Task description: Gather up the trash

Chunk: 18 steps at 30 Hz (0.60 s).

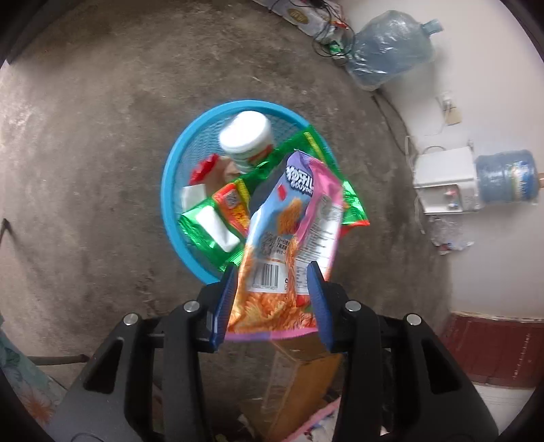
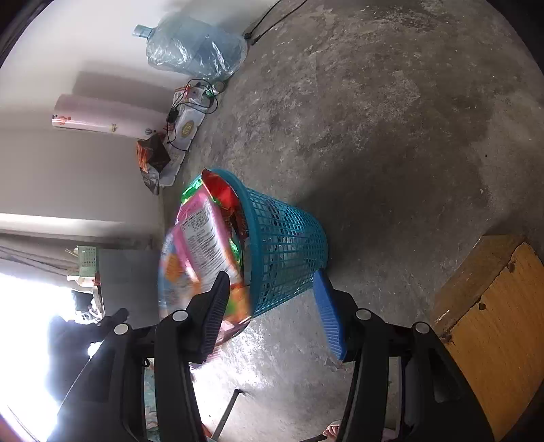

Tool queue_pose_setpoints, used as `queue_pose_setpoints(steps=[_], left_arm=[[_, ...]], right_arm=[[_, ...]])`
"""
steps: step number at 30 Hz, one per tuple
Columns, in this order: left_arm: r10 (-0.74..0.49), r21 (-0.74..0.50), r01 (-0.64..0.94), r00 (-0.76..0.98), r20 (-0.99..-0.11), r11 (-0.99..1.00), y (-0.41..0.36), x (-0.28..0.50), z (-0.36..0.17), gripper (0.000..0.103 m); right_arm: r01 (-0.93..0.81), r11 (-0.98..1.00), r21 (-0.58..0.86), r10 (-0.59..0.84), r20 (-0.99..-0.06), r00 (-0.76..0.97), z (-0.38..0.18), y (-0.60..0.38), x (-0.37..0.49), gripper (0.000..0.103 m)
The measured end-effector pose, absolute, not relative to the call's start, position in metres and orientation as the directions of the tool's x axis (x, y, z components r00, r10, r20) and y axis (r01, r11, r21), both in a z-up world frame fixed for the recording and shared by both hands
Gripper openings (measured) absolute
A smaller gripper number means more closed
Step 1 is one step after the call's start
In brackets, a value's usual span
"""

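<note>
Between the blue ribbed fingers of the left claw [image 1: 272, 302], a glossy pink, blue and orange snack packet with a barcode [image 1: 292, 238] hangs above the bin; the jaws stand partly apart, wider than the packet's lower end, and whether the pads press on it cannot be told, since the packet is blurred. Just beyond the fingertips sits the round turquoise plastic mesh waste basket [image 1: 173, 190] on the grey concrete floor [image 1: 85, 136], its rim ringing a heap of rubbish: a shiny green foil wrapper [image 1: 200, 227] with white patches, an orange and red sachet [image 1: 234, 204], a scrap of red packaging [image 1: 204, 166] and a white round plastic tub [image 1: 246, 134] lying against the far side. Below the left claw, a flattened brown cardboard box [image 1: 299, 384] shows. In the right wrist view, the right claw [image 2: 272, 312] hovers with its jaws half open and nothing between them, pointed at the basket [image 2: 289, 244] from the side, one finger dark, the other blue; the same packet [image 2: 200, 244] is seen tilted over the basket's rim. A yellowish wooden block [image 2: 493, 306] lies on the floor to the right. Farther off, against the white wall, lie a large clear blue water jug wrapped in plastic [image 1: 391, 47], a tangle of black cables [image 1: 326, 30] and a white water dispenser [image 1: 445, 180] carrying a second blue jug [image 1: 506, 176].
</note>
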State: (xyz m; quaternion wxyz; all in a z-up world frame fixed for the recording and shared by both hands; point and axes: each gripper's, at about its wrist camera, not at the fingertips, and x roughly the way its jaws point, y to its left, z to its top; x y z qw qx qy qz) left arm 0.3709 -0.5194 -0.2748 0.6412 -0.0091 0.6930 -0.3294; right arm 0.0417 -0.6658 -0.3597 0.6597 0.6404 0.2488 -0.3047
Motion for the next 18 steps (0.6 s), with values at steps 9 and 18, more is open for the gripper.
queue_pose_setpoints(steps=[9, 18], left_arm=[[-0.537, -0.506, 0.440, -0.062, -0.842, 0.742, -0.475, 0.386, -0.194, 0.040], [-0.677, -0.556, 0.556, 0.017, -0.736, 0.618, -0.354, 0.348, -0.061, 0.049]], right_arm=[[0.709, 0.108, 0.696, -0.081, -0.705, 0.704, -0.342, -0.650, 0.061, 0.050], [0.703, 0.144, 0.696, -0.078, -0.700, 0.709, -0.323, -0.620, 0.060, 0.050]])
